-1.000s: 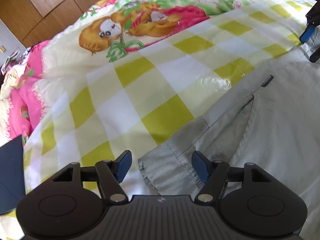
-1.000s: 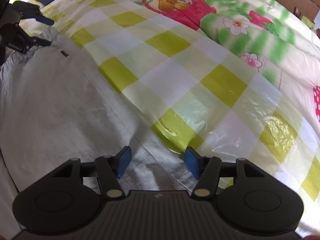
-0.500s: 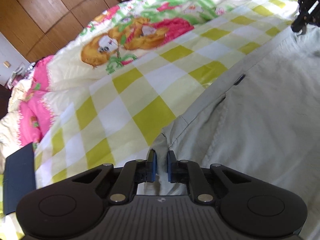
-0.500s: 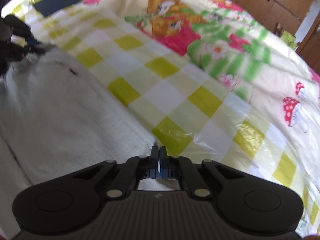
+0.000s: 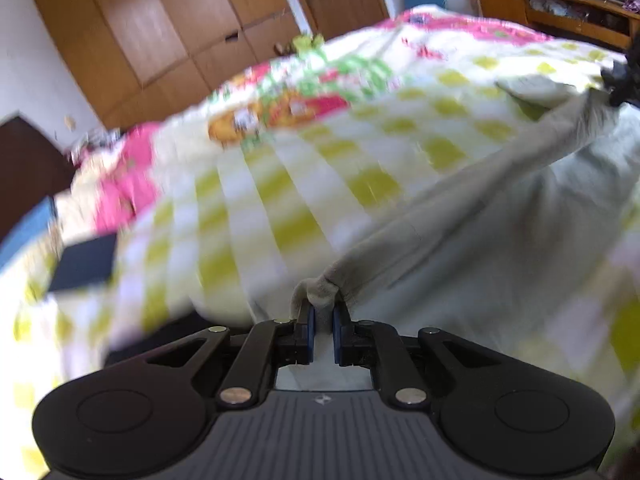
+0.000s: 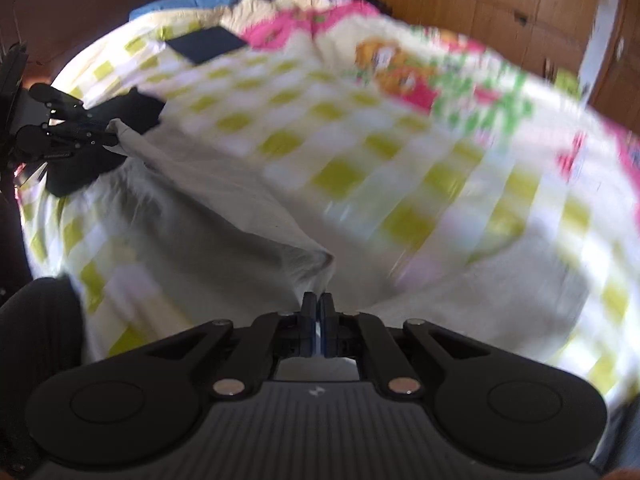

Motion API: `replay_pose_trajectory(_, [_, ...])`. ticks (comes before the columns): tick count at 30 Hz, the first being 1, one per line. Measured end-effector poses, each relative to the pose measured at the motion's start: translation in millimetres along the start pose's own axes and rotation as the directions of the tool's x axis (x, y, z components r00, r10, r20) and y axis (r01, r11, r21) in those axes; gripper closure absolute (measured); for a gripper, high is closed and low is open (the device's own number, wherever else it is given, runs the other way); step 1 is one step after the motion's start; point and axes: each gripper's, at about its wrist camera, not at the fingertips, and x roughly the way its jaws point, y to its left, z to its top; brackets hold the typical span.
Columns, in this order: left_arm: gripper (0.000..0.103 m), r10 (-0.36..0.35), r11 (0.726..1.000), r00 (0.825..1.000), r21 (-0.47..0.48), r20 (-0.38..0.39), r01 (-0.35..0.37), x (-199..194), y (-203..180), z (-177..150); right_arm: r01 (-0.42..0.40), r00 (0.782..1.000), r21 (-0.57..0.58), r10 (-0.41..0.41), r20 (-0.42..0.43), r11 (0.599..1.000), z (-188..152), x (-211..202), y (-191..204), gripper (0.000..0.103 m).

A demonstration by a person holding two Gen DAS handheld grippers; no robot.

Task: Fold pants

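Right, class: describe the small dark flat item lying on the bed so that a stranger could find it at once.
Start at the bed, covered by a yellow-and-white checked quilt with cartoon prints. Look to the corner near the pink patches and blue pillow. There lies a flat navy-blue rectangle, the only dark, plain, sharp-edged shape on the quilt, unlike the pale grey-green fabric pants.

A bed under a checked cartoon quilt [image 5: 304,184] stands before wooden wardrobes [image 5: 160,32] in daylight.
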Motion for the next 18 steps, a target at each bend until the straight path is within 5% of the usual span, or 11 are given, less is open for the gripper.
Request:
replay_pose_trajectory(6, [0.079,0.04,0.998,0.998,-0.038,-0.041,-0.041,8.4,-29.7,-53.0,0.014,0.998,0.058,-0.01,-0.067,0.998,-44.1,39.1,26.8,0.101])
replay_pose_trajectory(18, [0.079,0.147,0.982,0.988,-0.125,0.052,-0.14,-3.4,-0.9,-61.9,0.033,0.999,-0.02,-0.034,-0.037,0.999,-21.5,19.1,62.5,0.101])
